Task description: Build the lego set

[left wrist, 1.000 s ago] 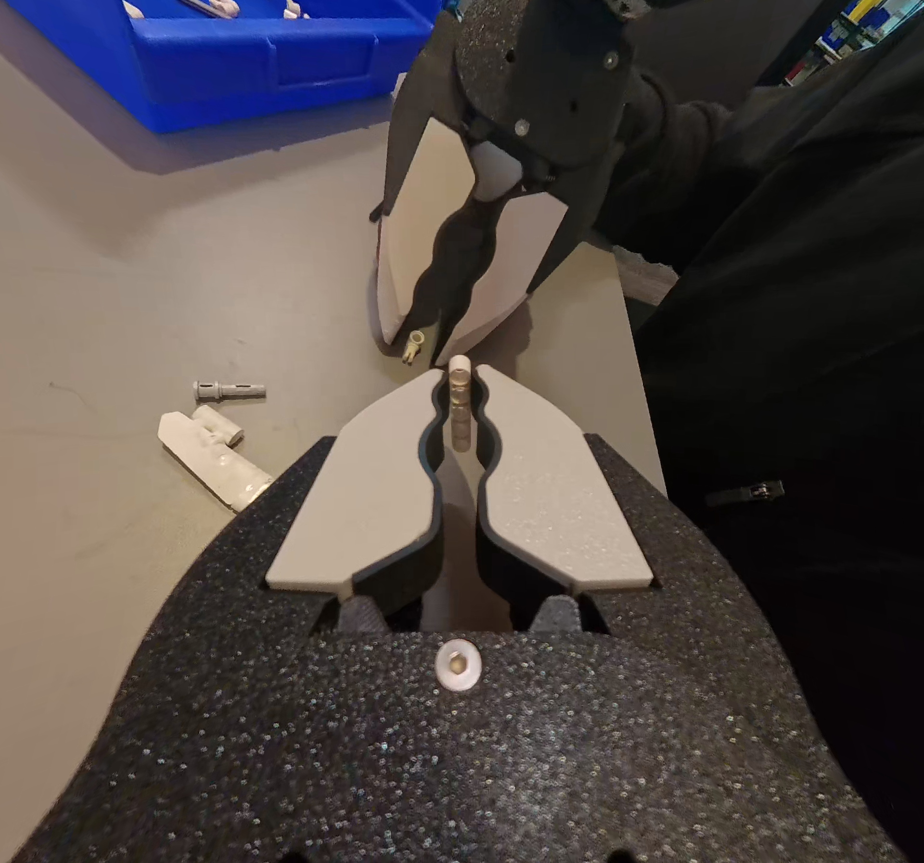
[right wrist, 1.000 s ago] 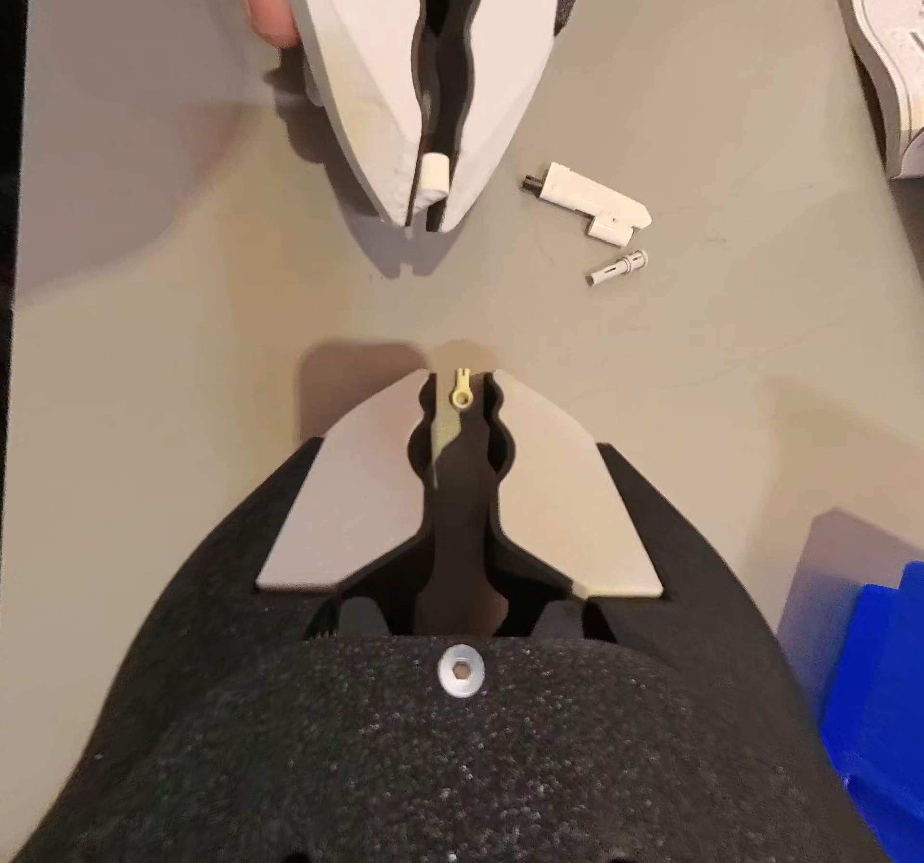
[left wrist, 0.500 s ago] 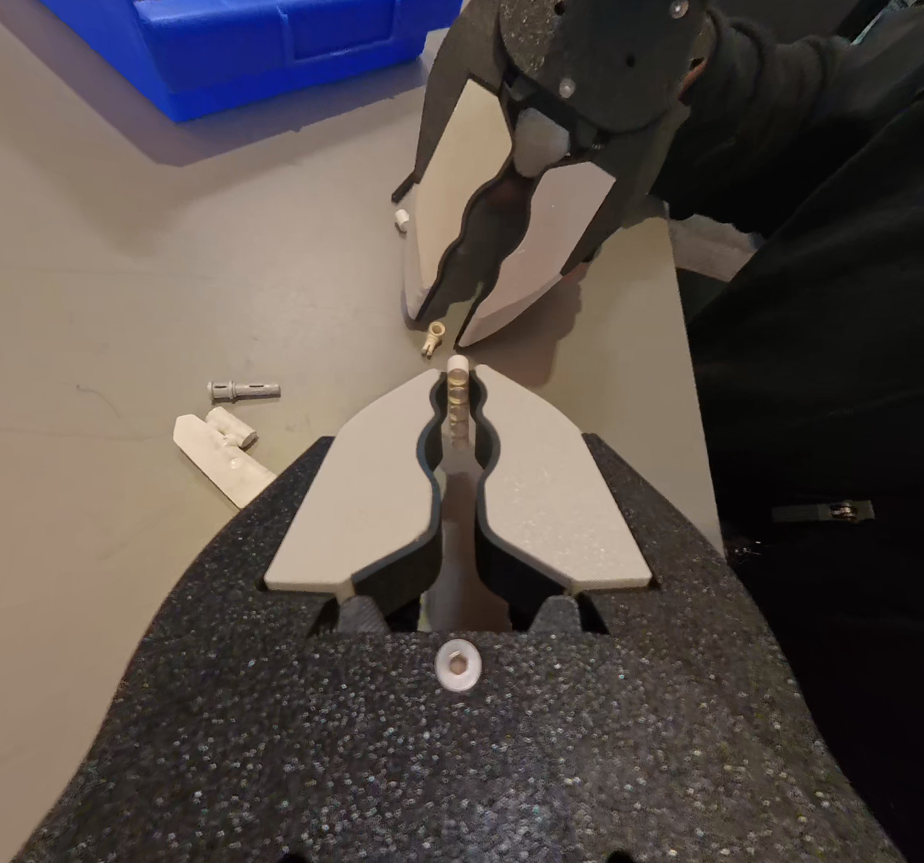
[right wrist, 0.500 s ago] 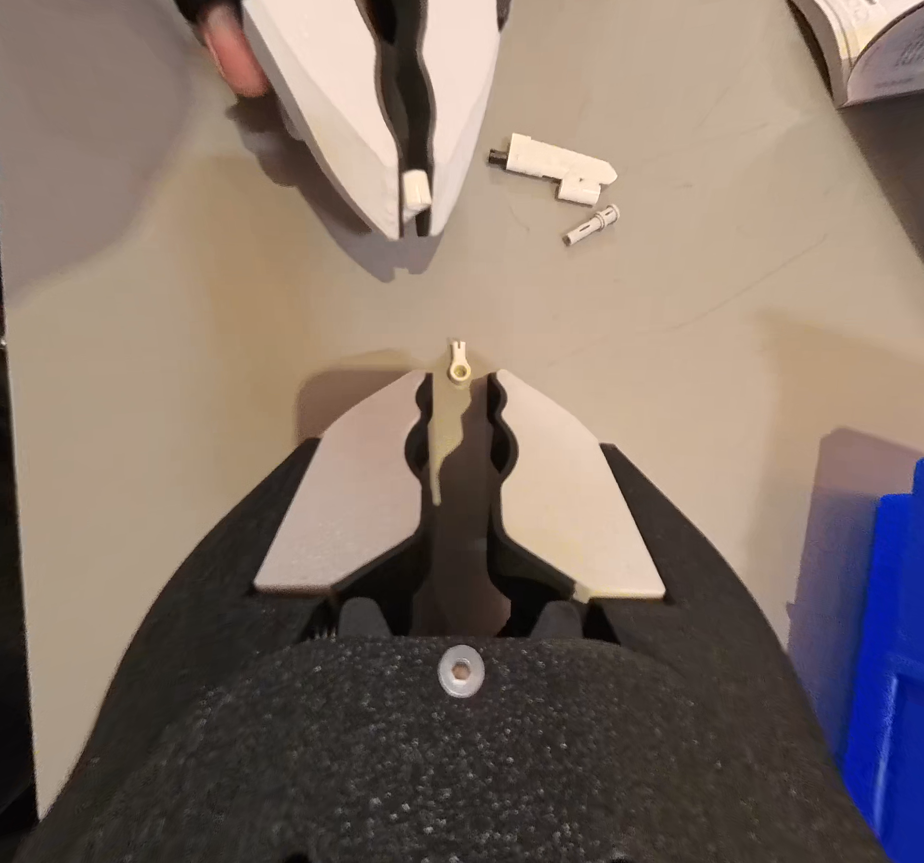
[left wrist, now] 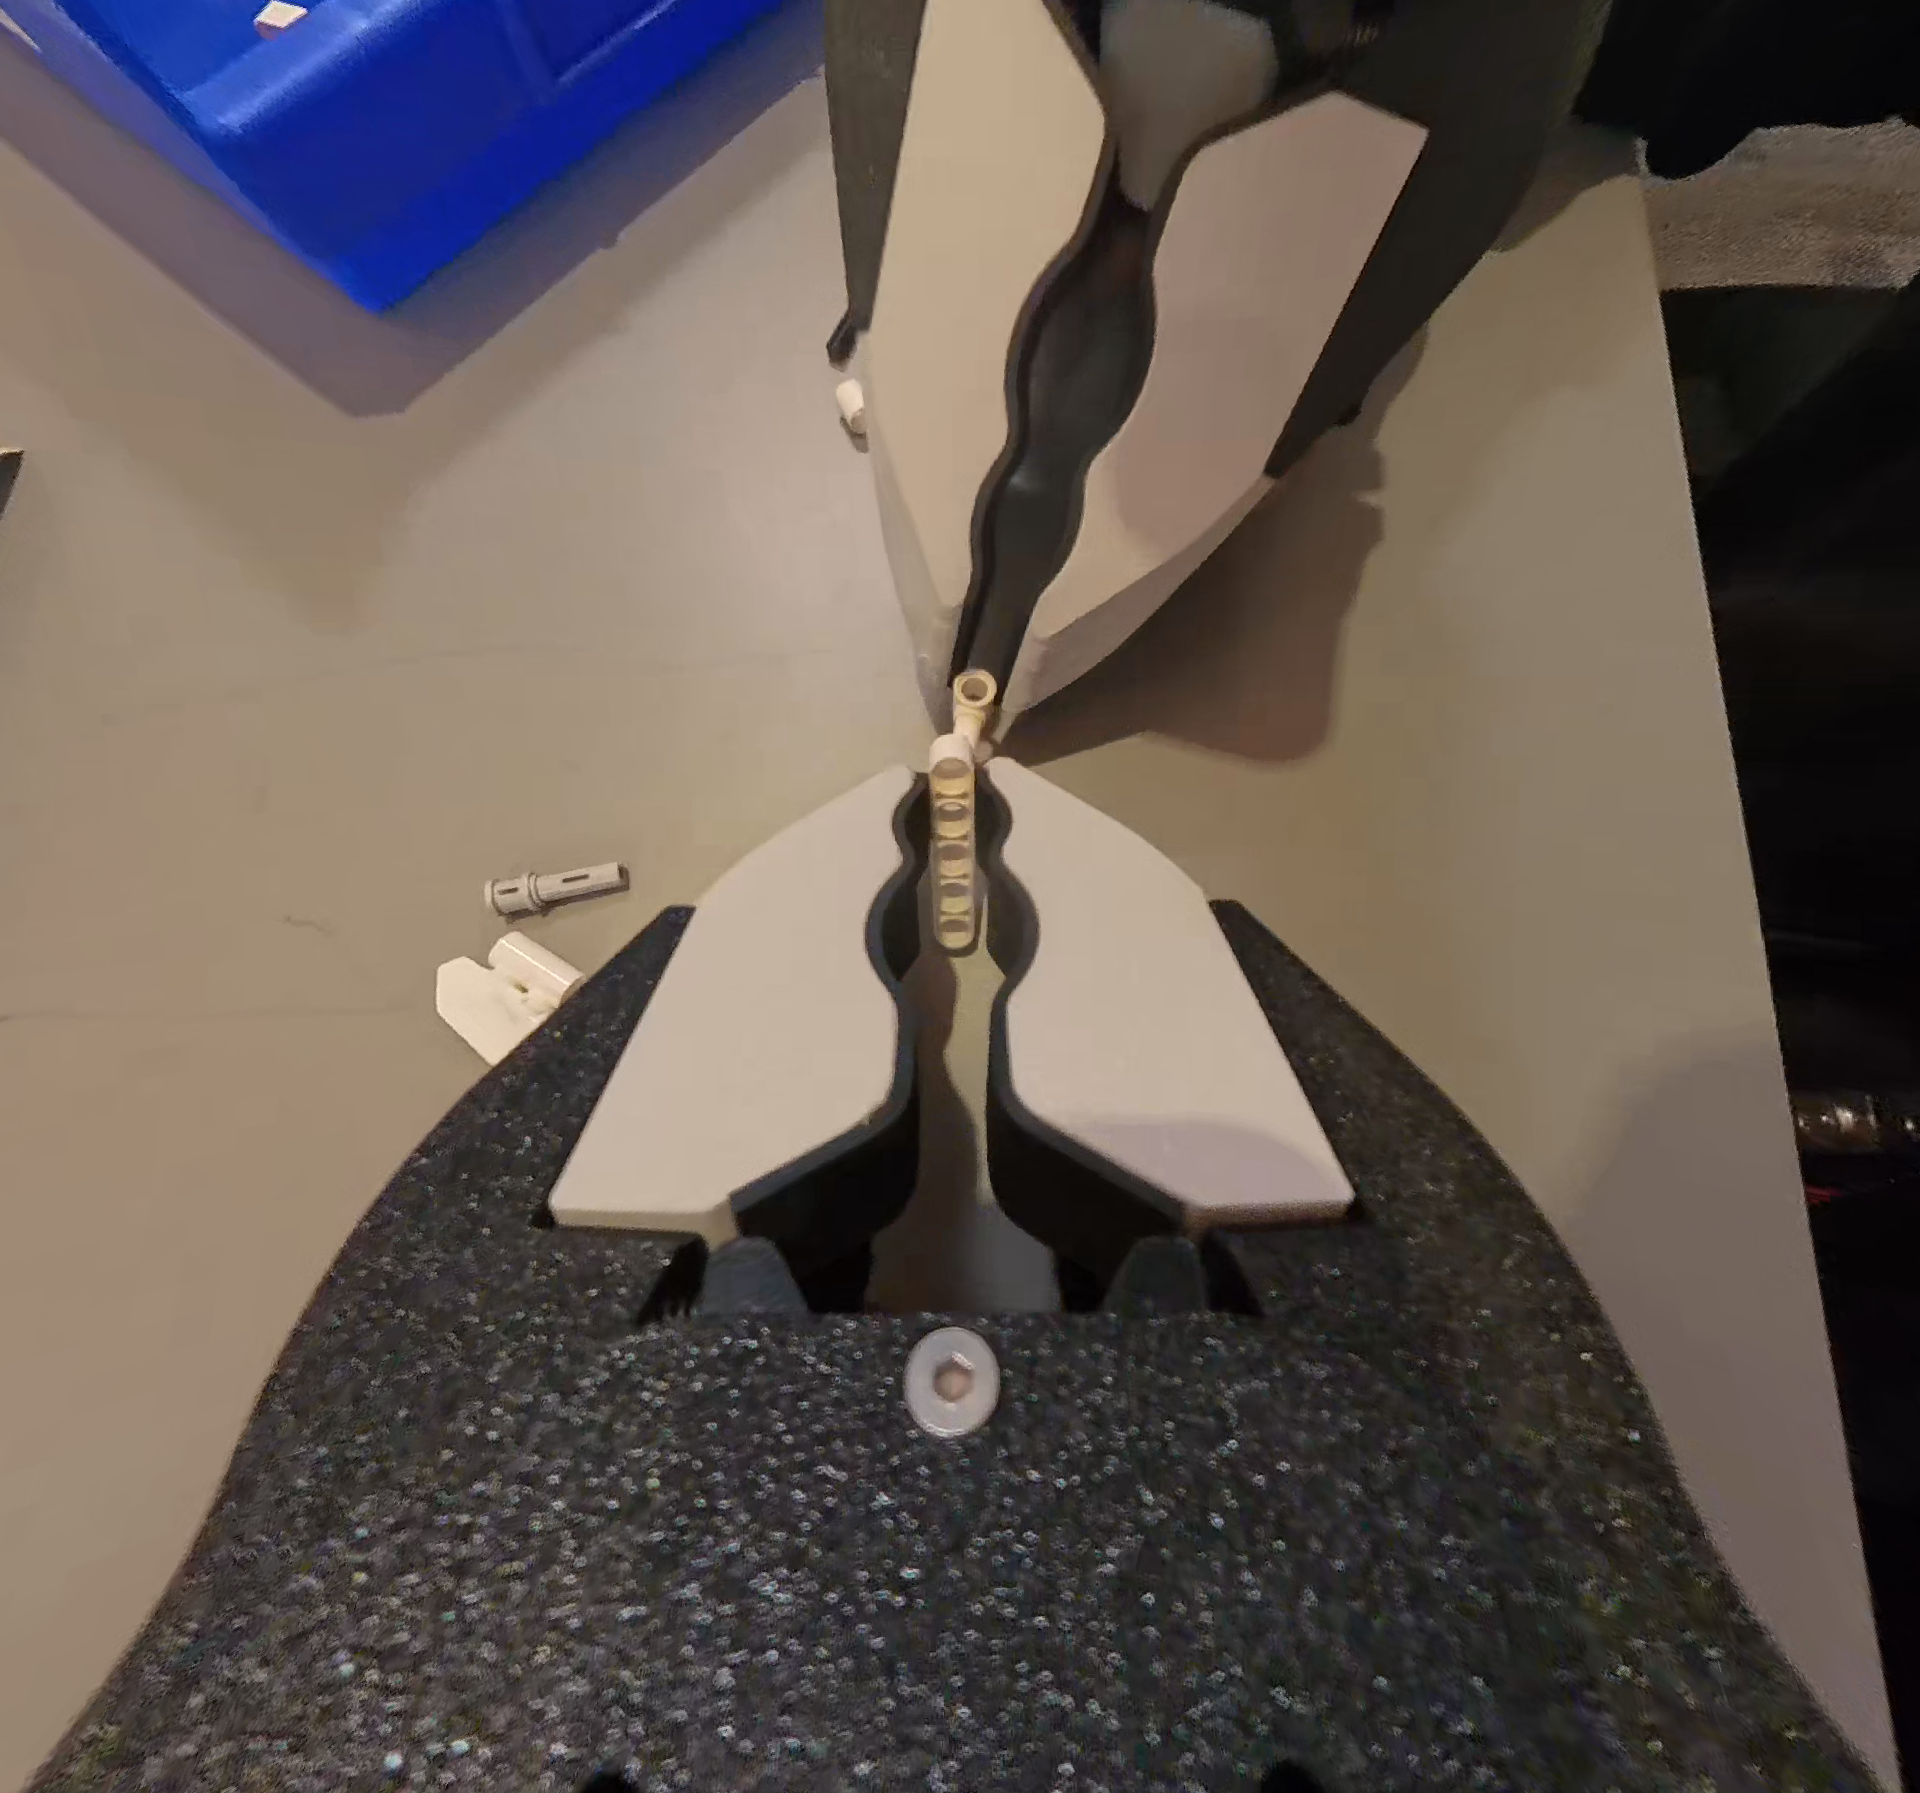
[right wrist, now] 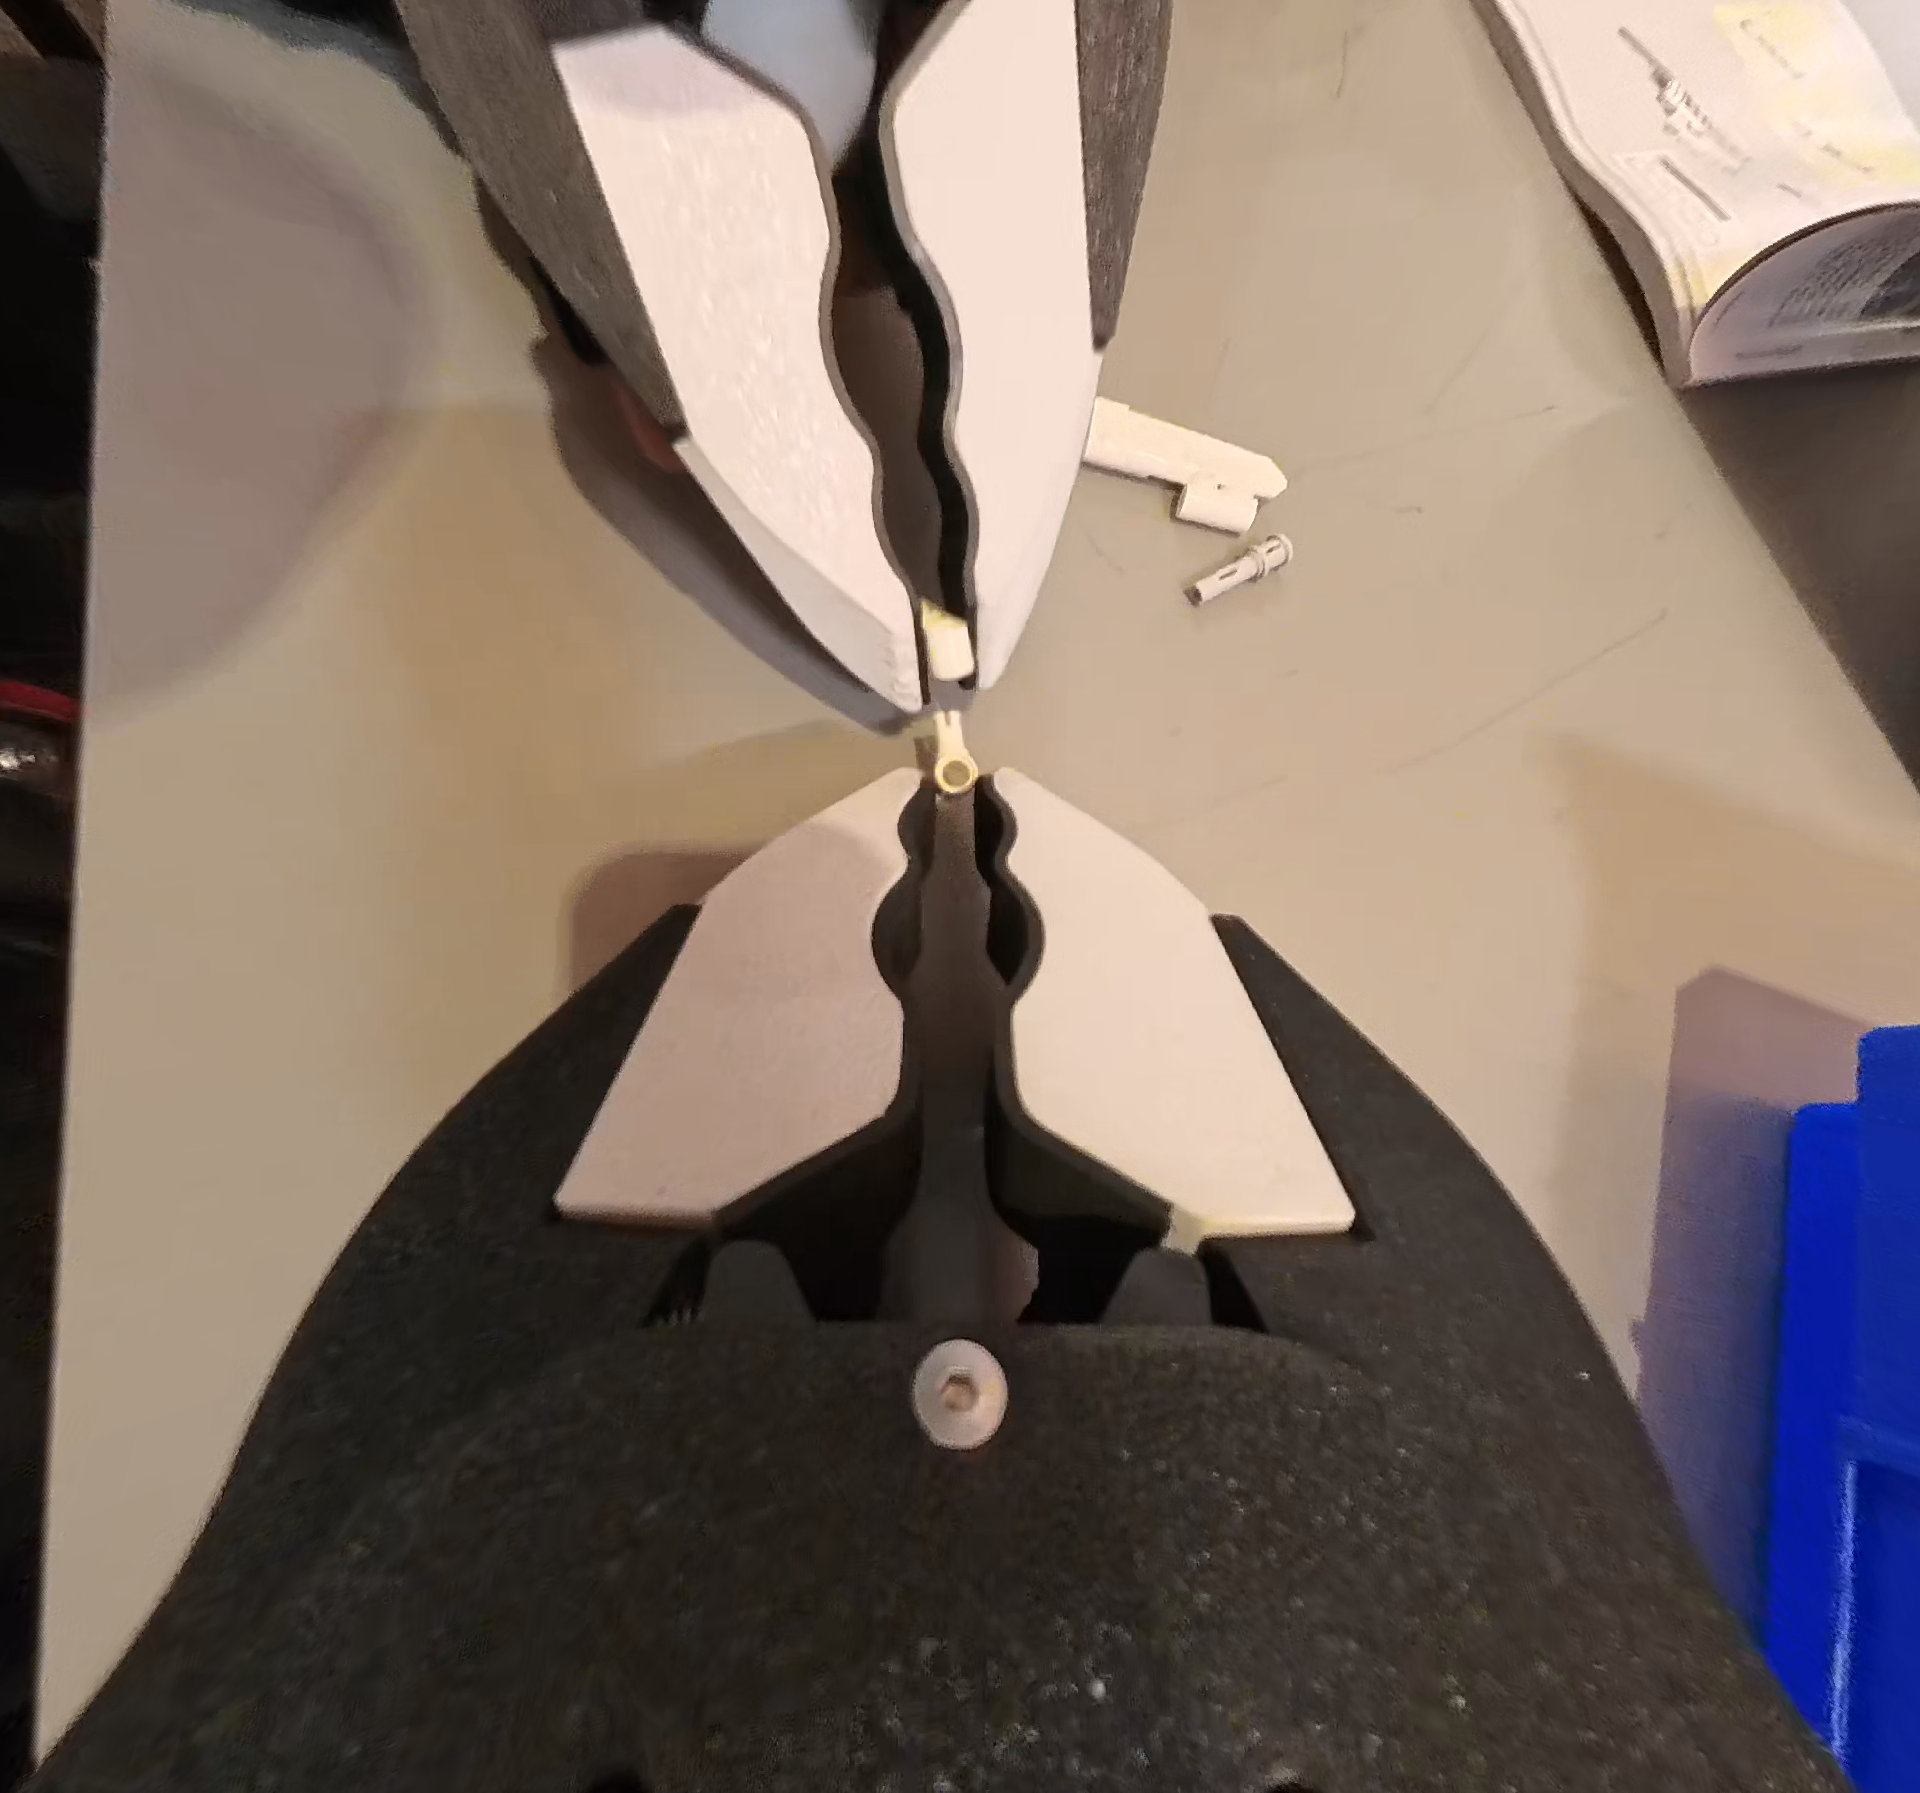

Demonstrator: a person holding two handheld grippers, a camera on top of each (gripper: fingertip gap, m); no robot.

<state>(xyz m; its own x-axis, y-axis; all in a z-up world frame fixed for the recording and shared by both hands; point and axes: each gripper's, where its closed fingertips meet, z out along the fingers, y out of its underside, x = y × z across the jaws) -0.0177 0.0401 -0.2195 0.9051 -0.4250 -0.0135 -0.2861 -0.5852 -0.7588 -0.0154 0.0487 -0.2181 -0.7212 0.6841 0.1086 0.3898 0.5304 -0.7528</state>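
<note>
Left gripper point(left wrist: 953, 775) grips the beam point(left wrist: 953, 870), right gripper point(right wrist: 953, 785) grips the small pin point(right wrist: 952, 764) — at frame centre, keep both aligned, push gently.

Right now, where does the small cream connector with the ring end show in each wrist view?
Left wrist view: connector just above centre, at the right gripper's tips, beyond the holed beam.
Right wrist view: connector at centre, at this gripper's tips, ring end nearest.
Shared landmark: grey pin on the table, beside a white block.
</note>
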